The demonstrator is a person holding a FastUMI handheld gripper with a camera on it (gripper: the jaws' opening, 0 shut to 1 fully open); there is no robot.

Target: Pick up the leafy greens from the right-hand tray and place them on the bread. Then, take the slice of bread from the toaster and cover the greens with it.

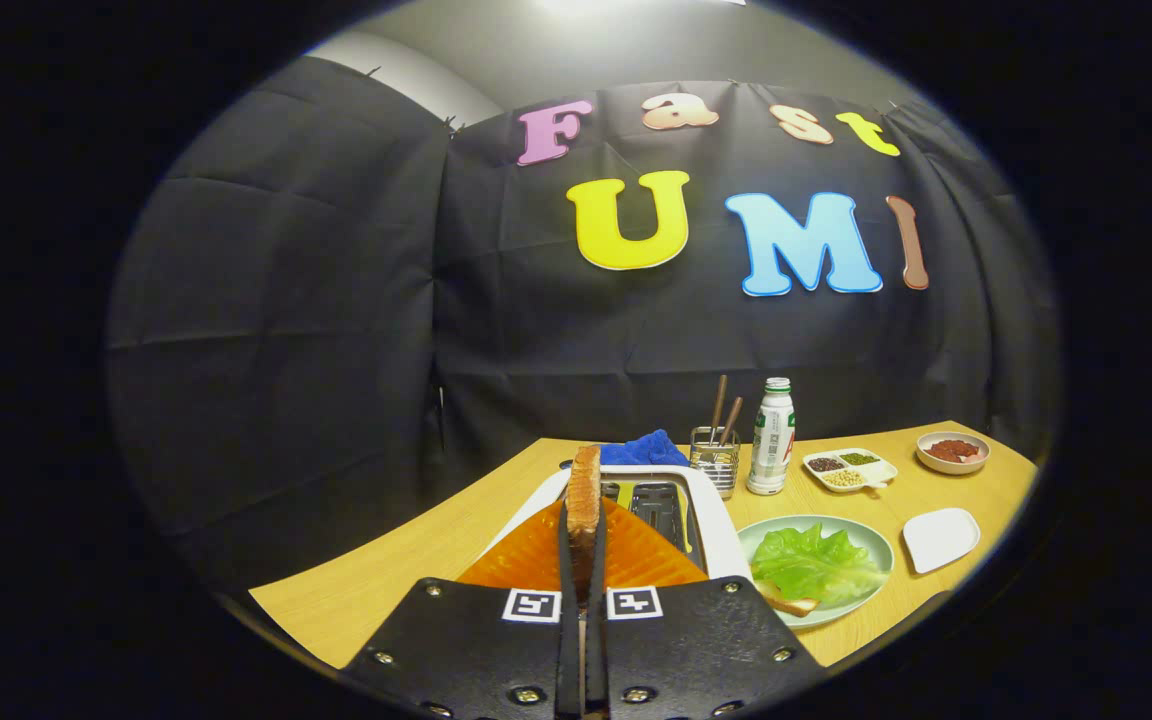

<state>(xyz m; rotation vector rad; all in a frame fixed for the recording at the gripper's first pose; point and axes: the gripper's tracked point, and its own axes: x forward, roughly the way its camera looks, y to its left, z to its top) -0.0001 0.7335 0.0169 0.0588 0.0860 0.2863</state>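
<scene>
The tool [583, 560] pinches the toast slice [584, 500] upright on edge above the toaster [706, 520], while the greens [814, 565] on their plate [871, 545] wait at two o'clock.

Bread [794, 603] mostly under greens [813, 565]

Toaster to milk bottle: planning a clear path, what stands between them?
In the gripper view, a wire utensil holder with brown sticks stands between the toaster and the bottle.
</scene>
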